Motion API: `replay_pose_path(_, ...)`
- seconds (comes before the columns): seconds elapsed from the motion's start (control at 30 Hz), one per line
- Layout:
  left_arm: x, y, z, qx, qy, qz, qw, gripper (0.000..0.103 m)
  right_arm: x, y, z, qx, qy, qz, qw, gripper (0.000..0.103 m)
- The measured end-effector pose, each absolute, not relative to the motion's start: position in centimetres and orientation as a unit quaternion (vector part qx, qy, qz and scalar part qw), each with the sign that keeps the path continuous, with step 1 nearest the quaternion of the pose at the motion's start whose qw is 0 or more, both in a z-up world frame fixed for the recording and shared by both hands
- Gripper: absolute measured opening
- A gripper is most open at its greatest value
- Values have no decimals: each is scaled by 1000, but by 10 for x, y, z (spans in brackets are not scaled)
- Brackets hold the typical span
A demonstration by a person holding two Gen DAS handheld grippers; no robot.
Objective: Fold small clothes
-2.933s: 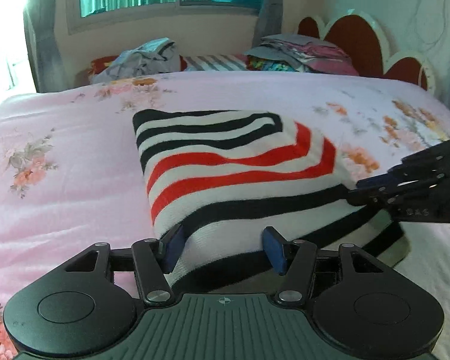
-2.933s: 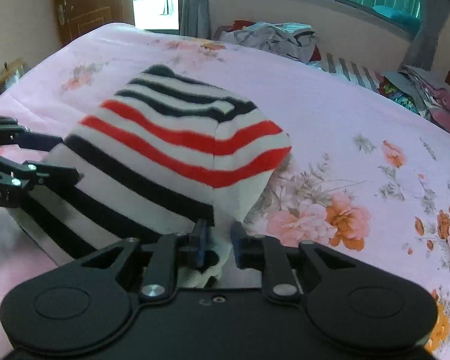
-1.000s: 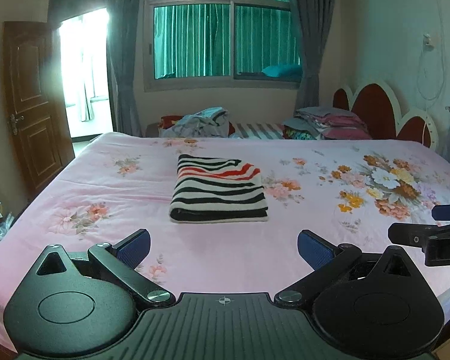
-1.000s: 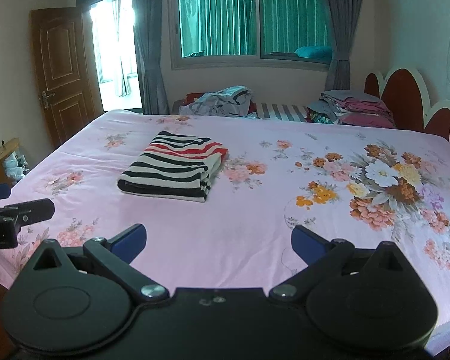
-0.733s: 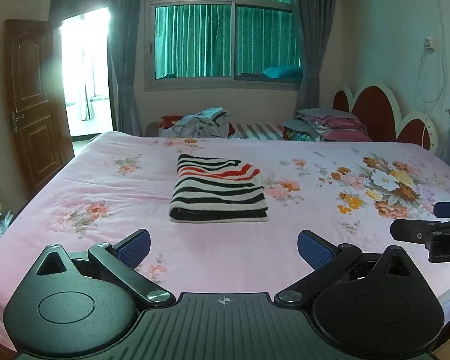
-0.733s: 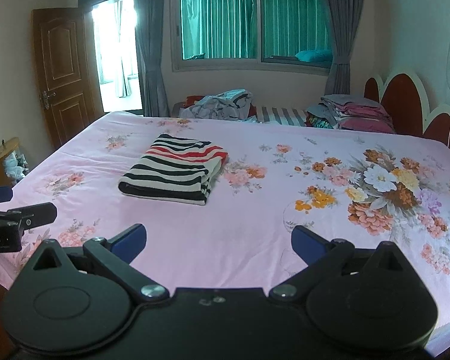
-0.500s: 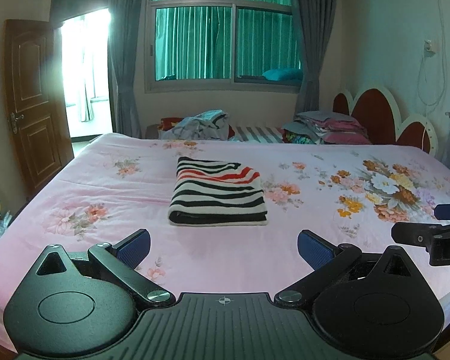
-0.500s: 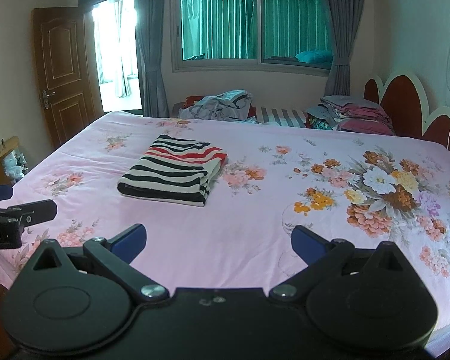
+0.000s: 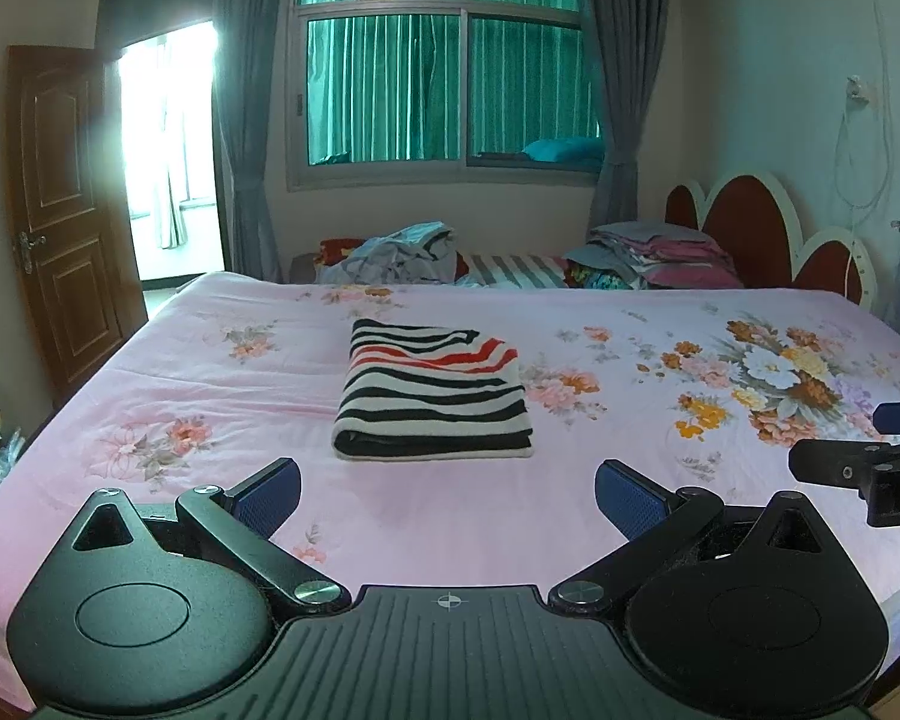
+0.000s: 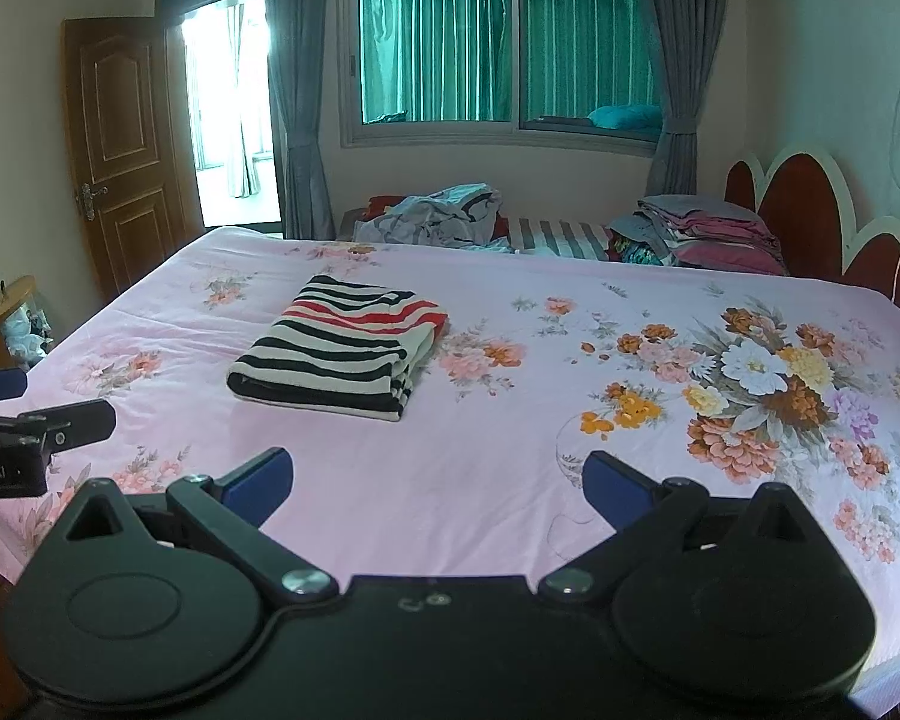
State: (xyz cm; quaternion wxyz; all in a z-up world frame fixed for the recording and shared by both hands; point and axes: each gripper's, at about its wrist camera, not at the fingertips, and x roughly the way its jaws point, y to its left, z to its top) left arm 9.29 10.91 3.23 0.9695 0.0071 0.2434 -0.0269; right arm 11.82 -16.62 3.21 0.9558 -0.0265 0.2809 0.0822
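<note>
A striped garment [image 9: 432, 393] in black, white and red lies folded into a flat rectangle on the pink floral bed sheet [image 9: 210, 384]; the right wrist view shows the striped garment [image 10: 342, 351] left of centre. My left gripper [image 9: 447, 495] stands open, well back from it near the bed's front edge, nothing between its blue pads. My right gripper [image 10: 438, 483] is also open and empty, likewise far from the cloth. Each gripper shows at the edge of the other's view.
Beyond the bed's far side lie a heap of crumpled clothes [image 9: 396, 255] and a stack of folded ones [image 9: 660, 255] by the red headboard [image 9: 750, 228]. A brown door [image 9: 60, 210] stands open at left. The window [image 9: 450, 84] has green curtains.
Since 2.9 s ago both grippers let go of the striped garment and drew far back from it. Over the last second they barely shift, and the garment lies still.
</note>
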Motion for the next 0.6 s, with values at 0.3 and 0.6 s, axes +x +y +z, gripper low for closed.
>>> replay_pose_path(0.3, 95, 111, 35, 11, 240, -26, 970, 103, 122, -168, 35, -31, 280, 86, 956, 103)
replay_pose_path(0.6, 94, 114, 33, 7, 236, -25, 971, 103, 125, -163, 36, -37, 281, 91, 955, 103)
